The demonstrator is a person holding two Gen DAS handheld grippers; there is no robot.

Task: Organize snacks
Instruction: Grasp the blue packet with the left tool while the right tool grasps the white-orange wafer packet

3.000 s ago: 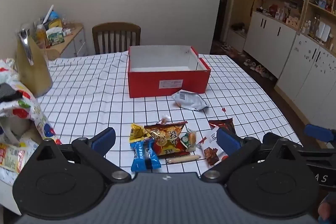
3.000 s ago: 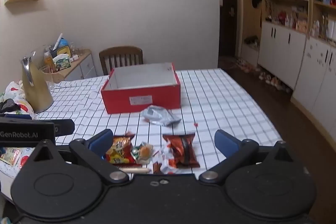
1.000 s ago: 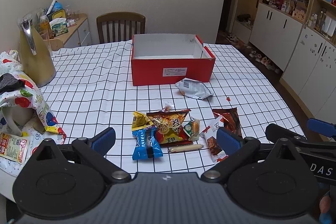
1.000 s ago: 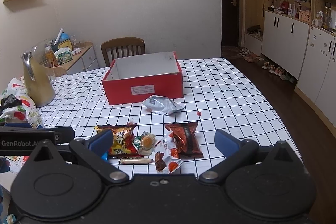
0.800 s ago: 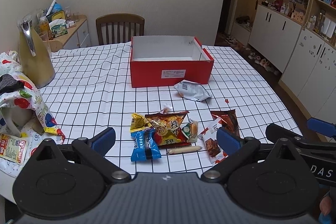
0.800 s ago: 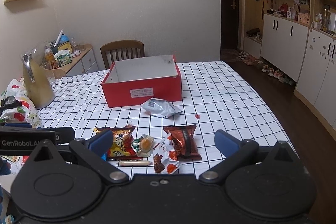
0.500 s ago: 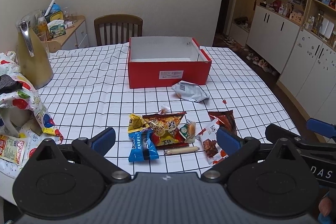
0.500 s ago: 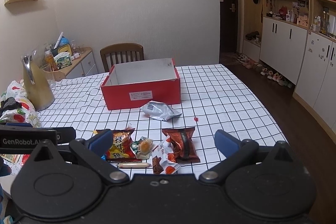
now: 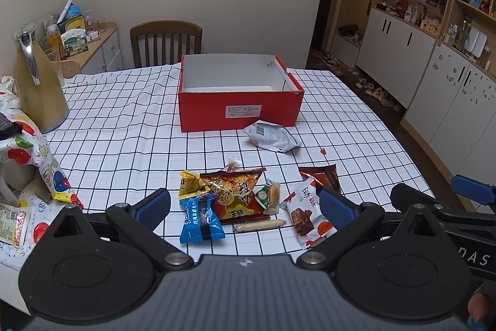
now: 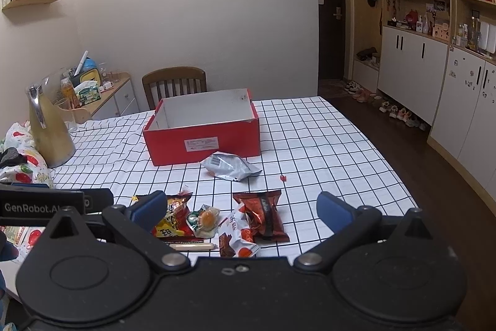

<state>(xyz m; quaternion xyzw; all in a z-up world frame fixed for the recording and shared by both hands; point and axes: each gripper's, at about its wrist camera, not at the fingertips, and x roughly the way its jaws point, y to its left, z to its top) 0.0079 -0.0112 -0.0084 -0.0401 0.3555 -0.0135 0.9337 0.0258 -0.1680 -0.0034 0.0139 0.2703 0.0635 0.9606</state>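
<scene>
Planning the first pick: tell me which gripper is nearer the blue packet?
Left. The left gripper hovers just above the blue packet; the right gripper hangs farther right, over the dark red packet.

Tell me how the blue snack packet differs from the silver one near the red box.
The blue snack packet lies at the near edge of the snack cluster, overlapped by the yellow packet; the silver packet lies alone, just in front of the red box. The blue one looks flat and rectangular, the silver one crumpled and puffy. Both rest sealed on the checked tablecloth.
</scene>
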